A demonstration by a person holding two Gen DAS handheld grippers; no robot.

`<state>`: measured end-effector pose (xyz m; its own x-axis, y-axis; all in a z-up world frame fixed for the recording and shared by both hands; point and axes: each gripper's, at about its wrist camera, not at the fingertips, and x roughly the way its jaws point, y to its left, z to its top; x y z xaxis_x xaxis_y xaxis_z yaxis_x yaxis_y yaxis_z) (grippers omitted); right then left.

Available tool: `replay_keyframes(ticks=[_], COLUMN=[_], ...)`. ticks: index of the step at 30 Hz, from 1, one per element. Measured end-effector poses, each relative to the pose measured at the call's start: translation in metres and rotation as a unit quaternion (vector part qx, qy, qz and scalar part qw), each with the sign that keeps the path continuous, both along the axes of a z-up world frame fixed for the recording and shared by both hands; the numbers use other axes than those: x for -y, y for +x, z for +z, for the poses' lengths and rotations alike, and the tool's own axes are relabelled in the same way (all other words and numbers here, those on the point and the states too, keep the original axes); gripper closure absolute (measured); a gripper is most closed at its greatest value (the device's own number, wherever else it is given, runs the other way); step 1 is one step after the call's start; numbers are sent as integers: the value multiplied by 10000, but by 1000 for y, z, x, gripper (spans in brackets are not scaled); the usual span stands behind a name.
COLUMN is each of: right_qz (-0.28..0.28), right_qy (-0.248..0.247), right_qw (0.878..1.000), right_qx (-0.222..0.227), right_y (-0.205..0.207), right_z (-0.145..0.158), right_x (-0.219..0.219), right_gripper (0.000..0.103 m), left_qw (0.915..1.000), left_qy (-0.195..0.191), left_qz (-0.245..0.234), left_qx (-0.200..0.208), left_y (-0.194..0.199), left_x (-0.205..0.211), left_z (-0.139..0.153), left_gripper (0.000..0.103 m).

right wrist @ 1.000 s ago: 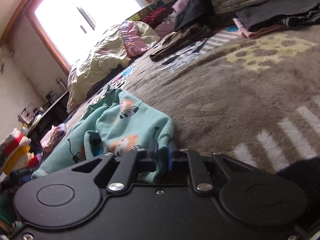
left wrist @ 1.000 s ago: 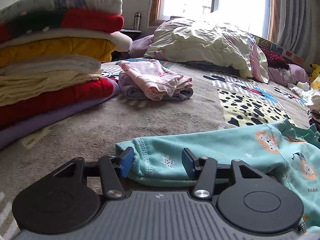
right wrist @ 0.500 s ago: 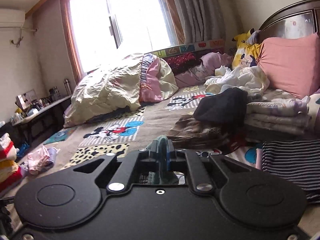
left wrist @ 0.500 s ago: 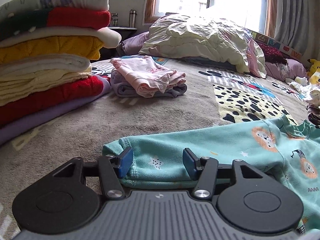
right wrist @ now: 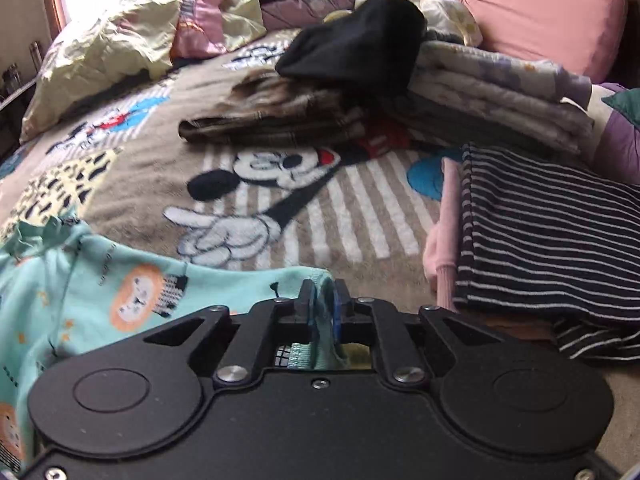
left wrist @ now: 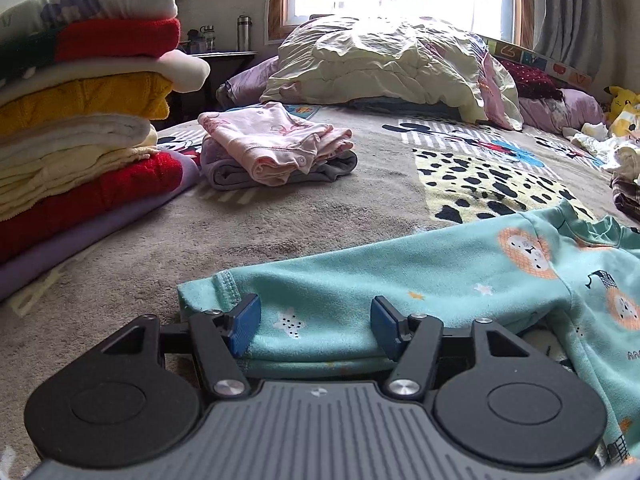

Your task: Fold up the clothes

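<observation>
Teal lion-print garment (left wrist: 420,276): sleeve lies between spread left gripper (left wrist: 315,322) fingers (ungripped); right gripper (right wrist: 322,308) pinches cuff, garment trailing toward nine o'clock.

Soft matt fleece teal garment (left wrist: 400,276) on a fuzzy plush blanket (left wrist: 312,220).

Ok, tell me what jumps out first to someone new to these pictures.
The mint lion-print garment lies spread across the foreground of the bed, its one sleeve between the fingers of the open left claw and the other pinched in the shut right claw. On the left towers a tall stack of folded clothes, red and yellow among them. A Mickey Mouse blanket covers the bed.
</observation>
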<state>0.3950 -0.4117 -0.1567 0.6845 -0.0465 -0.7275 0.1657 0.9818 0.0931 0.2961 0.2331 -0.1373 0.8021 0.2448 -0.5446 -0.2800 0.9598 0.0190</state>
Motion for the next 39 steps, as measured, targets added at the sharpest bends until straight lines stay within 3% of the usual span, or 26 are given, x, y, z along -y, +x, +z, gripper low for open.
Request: replay_keyframes(ticks=[3, 4, 7, 10, 15, 24, 29, 33, 39], right_qz=[-141, -216, -431, -263, 603, 1911, 2003, 1906, 1696], right_qy=[-421, -506, -578, -383, 244, 1144, 1459, 1343, 1411], right_qw=[9987, 9982, 9973, 9989, 9961, 9694, 9634, 9663, 9668], right_qx=[-246, -247, -166, 57, 592, 1032, 1022, 1091, 1292], right_y=[-7, -12, -29, -51, -106, -199, -223, -227, -223], right_z=[-4, -4, 0, 9, 12, -15, -29, -34, -38], right_x=[4, 8, 18, 11, -51, -184, -211, -214, -214], right_gripper=[80, 70, 57, 57, 54, 50, 48, 48, 53], left_qw=[10000, 10000, 10000, 9999, 9988, 9847, 9717, 9640, 9669], left_qy=[30, 40, 66, 87, 232, 687, 585, 350, -235], left_qz=[-16, -19, -52, -98, -424, -1545, -2253, -2616, -2524], left_qx=[-4, -6, -7, -8, 67, 412, 392, 319, 304], left_y=[0, 0, -2, -4, -27, -111, -157, -179, -172], left_x=[1, 1, 4, 8, 28, 81, 107, 125, 132], left_z=[-1, -1, 0, 1, 7, 24, 21, 14, 5], left_gripper=[43, 43, 43, 43, 42, 39, 39, 39, 47])
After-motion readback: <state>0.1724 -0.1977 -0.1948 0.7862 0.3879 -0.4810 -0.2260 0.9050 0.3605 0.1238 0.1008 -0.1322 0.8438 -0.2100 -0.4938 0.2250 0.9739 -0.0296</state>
